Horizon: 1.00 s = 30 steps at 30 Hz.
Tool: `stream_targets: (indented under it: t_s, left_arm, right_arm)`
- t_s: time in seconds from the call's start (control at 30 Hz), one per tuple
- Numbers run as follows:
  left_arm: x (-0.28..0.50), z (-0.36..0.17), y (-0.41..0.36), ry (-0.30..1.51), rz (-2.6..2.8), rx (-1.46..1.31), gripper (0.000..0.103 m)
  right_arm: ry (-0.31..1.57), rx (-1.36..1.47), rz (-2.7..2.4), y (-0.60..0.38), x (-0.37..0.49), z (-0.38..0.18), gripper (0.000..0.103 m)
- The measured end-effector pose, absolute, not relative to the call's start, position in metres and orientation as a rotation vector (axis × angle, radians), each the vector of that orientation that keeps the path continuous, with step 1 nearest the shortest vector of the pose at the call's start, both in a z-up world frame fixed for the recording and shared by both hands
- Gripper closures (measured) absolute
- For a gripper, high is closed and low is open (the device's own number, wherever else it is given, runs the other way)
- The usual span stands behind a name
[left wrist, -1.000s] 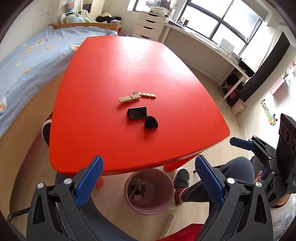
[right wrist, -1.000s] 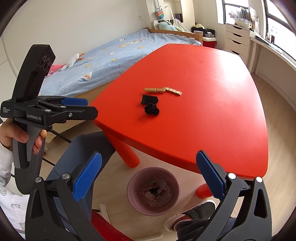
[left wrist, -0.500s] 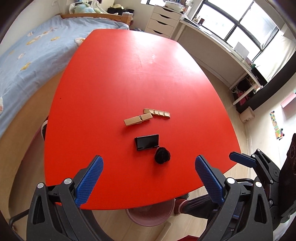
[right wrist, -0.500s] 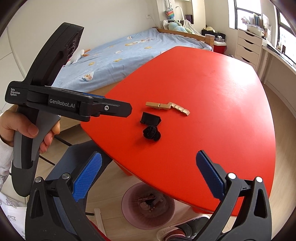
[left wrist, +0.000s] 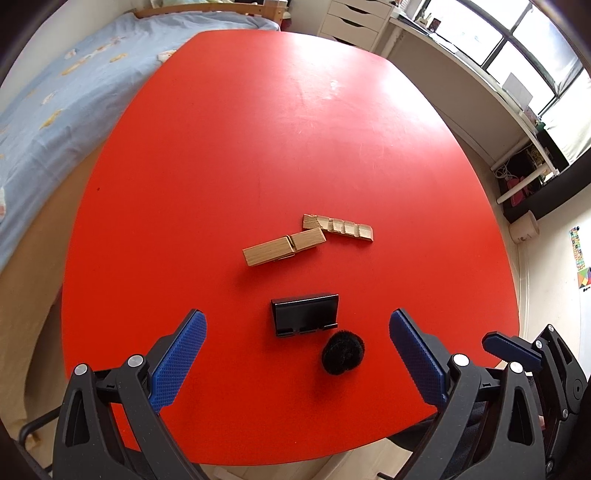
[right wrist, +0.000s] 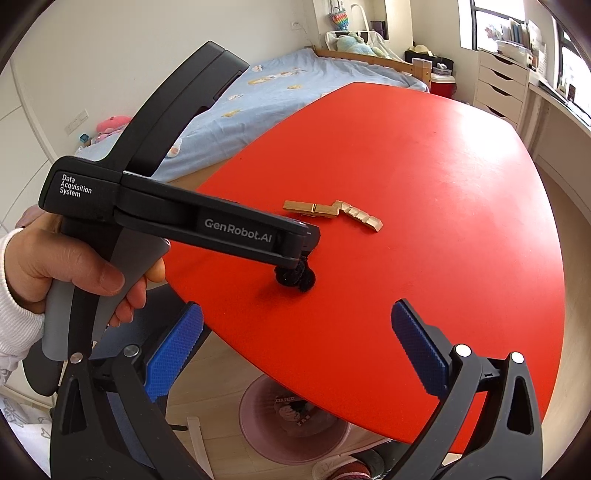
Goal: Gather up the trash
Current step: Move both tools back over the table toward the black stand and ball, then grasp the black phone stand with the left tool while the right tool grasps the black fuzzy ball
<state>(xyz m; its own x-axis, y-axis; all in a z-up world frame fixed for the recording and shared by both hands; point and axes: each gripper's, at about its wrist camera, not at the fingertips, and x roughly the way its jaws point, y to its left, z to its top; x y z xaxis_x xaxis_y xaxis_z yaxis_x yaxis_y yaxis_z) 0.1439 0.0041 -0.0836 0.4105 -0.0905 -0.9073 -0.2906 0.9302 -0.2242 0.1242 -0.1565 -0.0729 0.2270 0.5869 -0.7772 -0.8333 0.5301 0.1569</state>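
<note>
On the red table (left wrist: 258,147) lie a black plastic holder (left wrist: 304,318), a black fuzzy ball (left wrist: 342,352), a wooden clothespin (left wrist: 284,246) and a notched wooden strip (left wrist: 338,228). My left gripper (left wrist: 297,354) is open and empty, hovering above the holder and the ball. In the right wrist view the left gripper's body (right wrist: 207,225) hides the holder and sits just over the fuzzy ball (right wrist: 295,277). My right gripper (right wrist: 295,350) is open and empty, off the table's near edge. A pink trash bin (right wrist: 291,424) holding some scraps stands on the floor under the table edge.
A bed with a blue cover (left wrist: 48,99) runs along the table's left side. White drawers (left wrist: 354,22) and a long desk under windows (left wrist: 461,81) stand at the back and right. A shoe (right wrist: 347,469) shows near the bin.
My left gripper has moved forward over the table and down toward the holder and the ball; the bin has dropped out of its view. The right gripper has moved up slightly toward the table edge.
</note>
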Motion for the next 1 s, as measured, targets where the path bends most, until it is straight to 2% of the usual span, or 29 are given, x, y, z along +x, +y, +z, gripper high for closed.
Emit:
stream_targets:
  t_s: [0.3,0.33,0.47,0.57,0.63,0.7,0.93,1.0]
  left_arm:
    - [0.152,-0.094,0.000,1.173,0.172,-0.366,0.011]
    - [0.152,-0.095,0.000,1.177,0.174,-0.365,0.019]
    - [0.154,-0.098,0.000,1.182,0.192,-0.353,0.026]
    - [0.153,-0.097,-0.002,1.178,0.201,-0.337,0.038]
    - [0.150,-0.097,-0.002,1.175,0.207,-0.328,0.054]
    - [0.150,-0.096,0.001,1.177,0.205,-0.331,0.062]
    - [0.147,-0.095,0.002,1.170,0.187,-0.343,0.062]
    - [0.146,-0.095,0.005,1.168,0.189,-0.347,0.062]
  right_arm:
    - [0.923,-0.312,1.012,-0.146,0.130,-0.085,0.003]
    - [0.927,-0.310,1.012,-0.145,0.131,-0.087,0.003]
    - [0.939,-0.306,1.005,-0.142,0.133,-0.093,0.003]
    - [0.942,-0.306,1.004,-0.144,0.129,-0.096,0.003]
    - [0.941,-0.308,1.003,-0.143,0.129,-0.098,0.003]
    - [0.940,-0.312,1.004,-0.140,0.129,-0.099,0.003]
    - [0.935,-0.334,1.008,-0.131,0.125,-0.106,0.006]
    - [0.939,-0.345,1.003,-0.129,0.125,-0.107,0.018]
